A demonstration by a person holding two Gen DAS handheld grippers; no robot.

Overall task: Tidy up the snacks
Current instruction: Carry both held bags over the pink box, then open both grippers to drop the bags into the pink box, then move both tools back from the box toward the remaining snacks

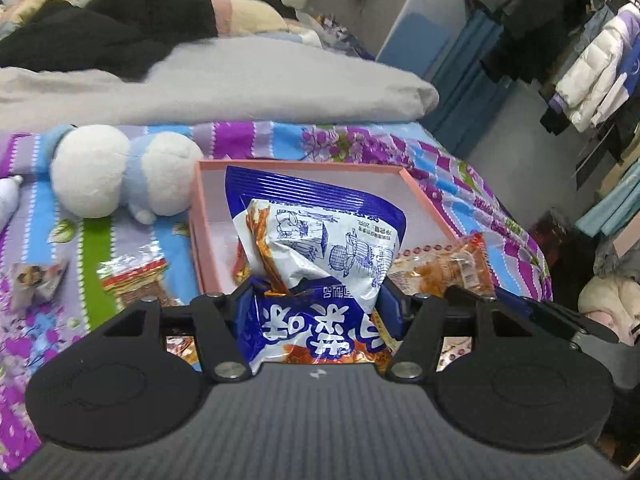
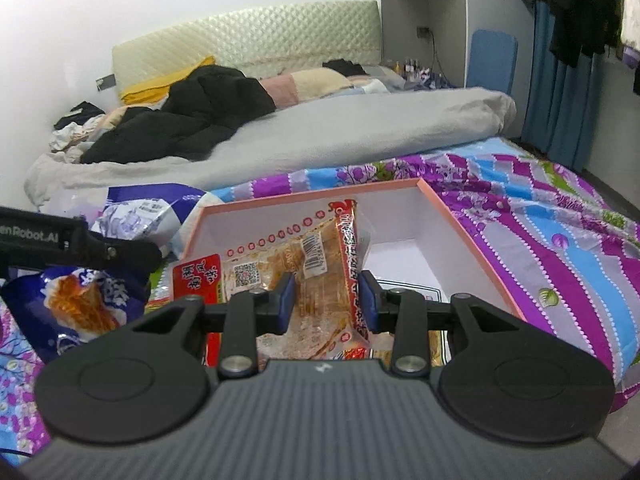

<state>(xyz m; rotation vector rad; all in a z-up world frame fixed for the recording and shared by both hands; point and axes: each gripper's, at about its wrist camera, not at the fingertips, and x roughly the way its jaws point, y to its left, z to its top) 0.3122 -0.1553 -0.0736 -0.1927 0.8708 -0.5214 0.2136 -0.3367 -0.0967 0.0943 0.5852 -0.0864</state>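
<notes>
The left gripper (image 1: 316,300) has its jaws clamped on a blue and white snack bag (image 1: 320,248), which stands crumpled over the near left part of the pink box (image 1: 424,192). The right gripper (image 2: 328,300) has its jaws closed on a clear packet of orange snacks (image 2: 320,272), held above the near edge of the box; whether either pack touches the box floor is hard to tell. The box lies on a bed with a purple floral sheet (image 1: 360,140). Left of the box sit a white and blue plush toy (image 1: 120,172), a red and gold packet (image 1: 136,276) and a small pouch (image 1: 38,284). Beyond the box lies a grey duvet (image 1: 200,84).
</notes>
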